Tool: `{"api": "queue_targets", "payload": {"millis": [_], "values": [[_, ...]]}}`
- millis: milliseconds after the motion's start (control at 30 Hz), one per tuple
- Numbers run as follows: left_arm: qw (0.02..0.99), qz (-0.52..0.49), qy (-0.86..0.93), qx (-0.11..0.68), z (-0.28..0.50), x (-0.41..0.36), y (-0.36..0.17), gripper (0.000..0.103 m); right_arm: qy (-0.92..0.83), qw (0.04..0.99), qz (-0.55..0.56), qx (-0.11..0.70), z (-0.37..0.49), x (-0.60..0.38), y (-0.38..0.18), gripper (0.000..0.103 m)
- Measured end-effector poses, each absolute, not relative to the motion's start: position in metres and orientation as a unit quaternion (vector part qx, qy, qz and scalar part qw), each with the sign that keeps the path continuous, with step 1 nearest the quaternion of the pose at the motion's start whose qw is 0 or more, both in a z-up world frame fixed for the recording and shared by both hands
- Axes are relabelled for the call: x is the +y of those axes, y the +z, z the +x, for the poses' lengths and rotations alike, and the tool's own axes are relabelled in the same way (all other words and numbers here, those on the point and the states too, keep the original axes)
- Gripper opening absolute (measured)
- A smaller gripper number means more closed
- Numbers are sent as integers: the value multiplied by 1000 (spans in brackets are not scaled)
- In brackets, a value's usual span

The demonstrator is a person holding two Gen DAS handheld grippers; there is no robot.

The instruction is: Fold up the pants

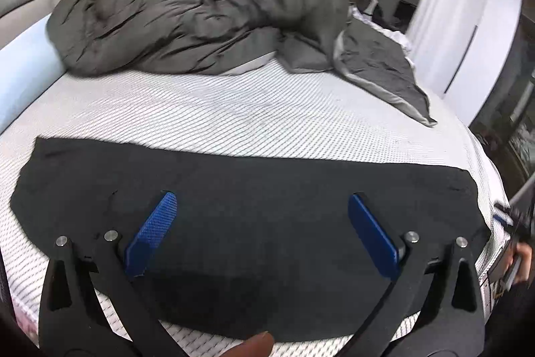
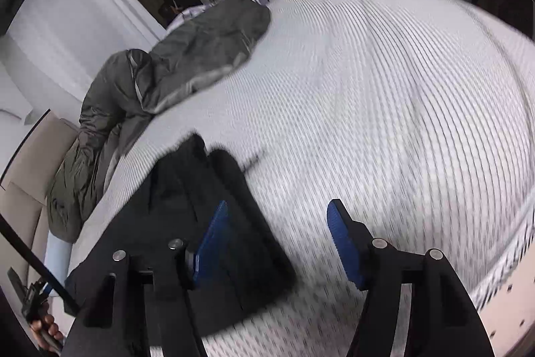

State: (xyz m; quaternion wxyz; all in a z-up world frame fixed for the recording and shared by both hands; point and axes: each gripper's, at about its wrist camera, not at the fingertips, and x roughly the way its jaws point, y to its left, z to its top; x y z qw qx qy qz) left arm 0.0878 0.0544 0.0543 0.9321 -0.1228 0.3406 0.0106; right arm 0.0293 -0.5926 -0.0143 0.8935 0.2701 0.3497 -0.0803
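With both hand-held grippers open and empty, left (image 1: 262,235) and right (image 2: 277,243), the pants (image 1: 234,189) lie flat on the bed (image 1: 234,116) as one long dark strip; lengthwise fold looks done, crosswise folds remain.

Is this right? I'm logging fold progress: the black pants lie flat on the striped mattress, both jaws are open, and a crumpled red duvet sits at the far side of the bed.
Not quite: the duvet is dark grey-green, not red, as the left wrist view shows. The rest holds: the black pants lie flat on the striped mattress, and the left gripper and right gripper both stand with open jaws.
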Motion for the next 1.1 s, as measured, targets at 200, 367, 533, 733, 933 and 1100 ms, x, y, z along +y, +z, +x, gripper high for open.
{"api": "queue_targets", "payload": {"millis": [200,367,533,733,933,1100], "values": [[935,-90,-22,343,135,31,13,102,-2,897,253,363,111,-571,-7,65],[913,-93,-10,397,159,39,-30,102,15,885,184,427,176,-540,-26,27],[899,-76,23,431,177,38,-50,102,-15,893,207,399,190,-547,-33,0],[898,-86,27,431,179,48,-53,101,-83,888,229,390,172,-569,-26,10],[912,-76,-37,402,165,7,-31,102,-18,929,141,342,112,-517,20,81],[909,-40,-114,399,163,-63,-29,102,36,927,21,372,90,-427,8,82]]}}
